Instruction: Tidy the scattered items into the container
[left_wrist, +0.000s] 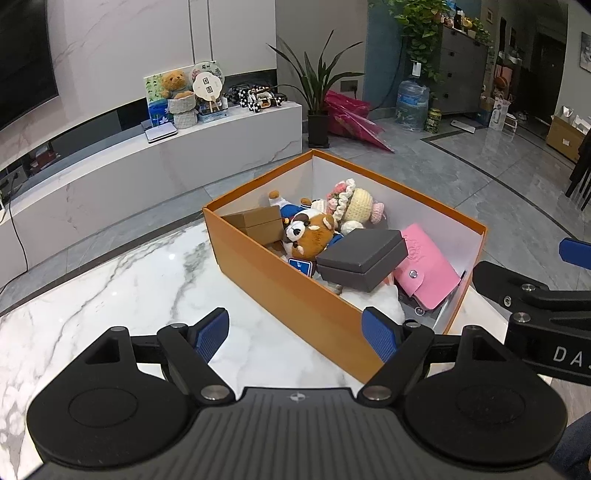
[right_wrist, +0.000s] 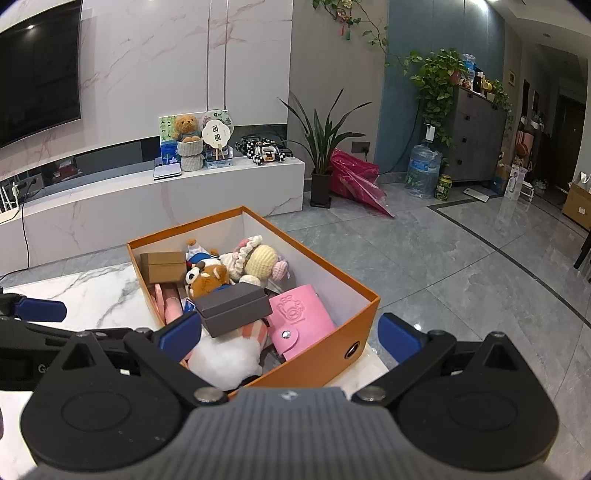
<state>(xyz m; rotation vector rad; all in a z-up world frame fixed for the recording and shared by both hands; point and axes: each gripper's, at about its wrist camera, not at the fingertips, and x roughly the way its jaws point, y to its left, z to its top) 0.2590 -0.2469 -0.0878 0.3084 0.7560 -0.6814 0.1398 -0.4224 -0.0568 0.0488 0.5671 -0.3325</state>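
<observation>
while both grippers hang with jaws spread and nothing between them, the orange box (left_wrist: 295, 291) sits on the marble table (left_wrist: 129, 280), reaching to the table's far edge, already full. the left gripper (left_wrist: 295, 332) hovers over the table just beside the box's long side; the right gripper (right_wrist: 288, 339) is at the box's near corner, its left finger (right_wrist: 181, 332) over the box's inside and its right finger (right_wrist: 399, 338) outside the wall. within the box, a brown box (left_wrist: 258, 219) lies in the far left corner, a plush raccoon (left_wrist: 310, 236) beside it, and a crocheted doll (left_wrist: 354, 205) against the far wall. a grey box (left_wrist: 362, 258) rests tilted on top of the pile, a pink wallet (left_wrist: 428, 269) leans beside it, and a white plush (right_wrist: 225, 358) fills the near corner. no loose item shows on the table in either view.
</observation>
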